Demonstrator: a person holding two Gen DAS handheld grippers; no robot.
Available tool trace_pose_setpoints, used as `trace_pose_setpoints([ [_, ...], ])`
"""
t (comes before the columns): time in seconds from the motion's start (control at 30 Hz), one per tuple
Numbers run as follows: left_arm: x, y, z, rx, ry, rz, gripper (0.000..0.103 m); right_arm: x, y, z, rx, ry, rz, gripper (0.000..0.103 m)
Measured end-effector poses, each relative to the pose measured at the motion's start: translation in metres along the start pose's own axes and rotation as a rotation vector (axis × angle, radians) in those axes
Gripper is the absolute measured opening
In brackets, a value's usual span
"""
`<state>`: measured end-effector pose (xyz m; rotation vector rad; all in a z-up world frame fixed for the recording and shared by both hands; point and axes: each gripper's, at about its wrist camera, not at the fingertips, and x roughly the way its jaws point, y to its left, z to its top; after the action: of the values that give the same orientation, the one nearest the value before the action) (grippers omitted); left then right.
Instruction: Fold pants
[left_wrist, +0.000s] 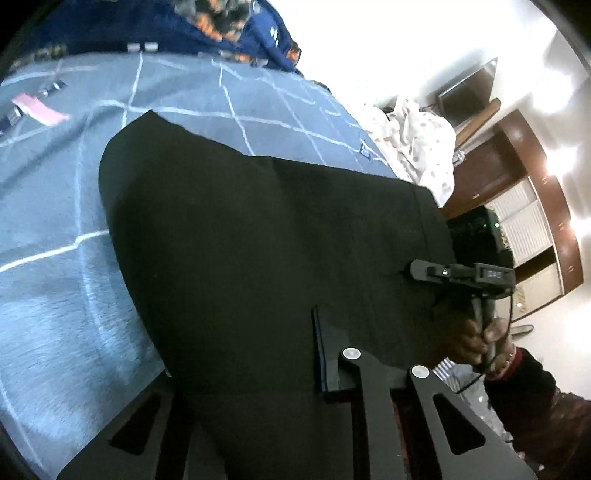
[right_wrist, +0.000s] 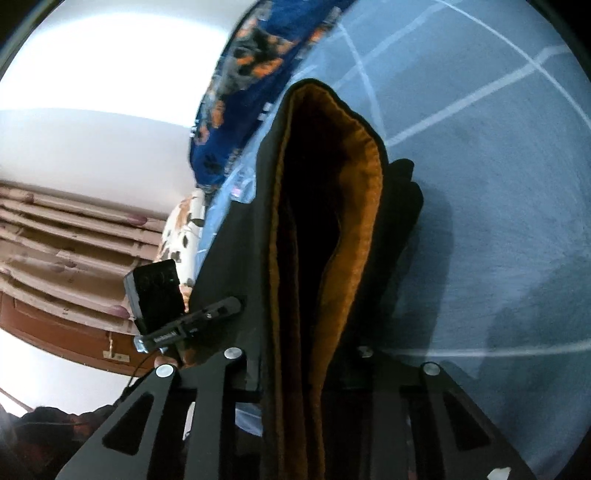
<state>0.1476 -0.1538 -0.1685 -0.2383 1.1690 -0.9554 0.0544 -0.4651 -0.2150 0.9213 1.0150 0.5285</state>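
Note:
Black pants (left_wrist: 258, 240) hang lifted above a grey-blue bedsheet (left_wrist: 55, 221). In the left wrist view my left gripper (left_wrist: 258, 384) is shut on the pants' near edge, the cloth draped between its fingers (left_wrist: 380, 406). The right gripper (left_wrist: 421, 271) shows at the right, pinching the pants' far edge. In the right wrist view my right gripper (right_wrist: 306, 376) is shut on the pants (right_wrist: 258, 258), whose brown-orange lining (right_wrist: 358, 206) gapes open upward. The left gripper (right_wrist: 229, 306) pinches the same edge at the left.
A dark blue blanket with orange prints (left_wrist: 229, 22) lies at the bed's head, also in the right wrist view (right_wrist: 243, 74). A white floral cloth (left_wrist: 417, 147) lies beside the bed. A brown cabinet (left_wrist: 535, 221) stands beyond. A pink strip (left_wrist: 37, 109) lies on the sheet.

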Motion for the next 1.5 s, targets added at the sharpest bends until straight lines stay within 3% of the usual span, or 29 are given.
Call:
trace_pose_setpoints([
  [0.37,-0.08,0.014,-0.015,-0.045,-0.162,0.103,0.014,0.033,0.055,-0.006,-0.07,-0.003,0.096,0.023],
  [0.8,-0.169,0.025,-0.053,-0.067,-0.29,0.345,0.014,0.111,0.12,-0.014,-0.156,0.057,0.194,0.023],
  [1.07,-0.197,0.025,-0.063,-0.011,-0.334,0.446,0.014,0.132,0.148,-0.019,-0.19,0.075,0.201,0.023],
  [1.5,-0.214,0.035,-0.057,0.009,-0.362,0.484,0.014,0.154,0.174,-0.017,-0.195,0.07,0.186,0.023],
])
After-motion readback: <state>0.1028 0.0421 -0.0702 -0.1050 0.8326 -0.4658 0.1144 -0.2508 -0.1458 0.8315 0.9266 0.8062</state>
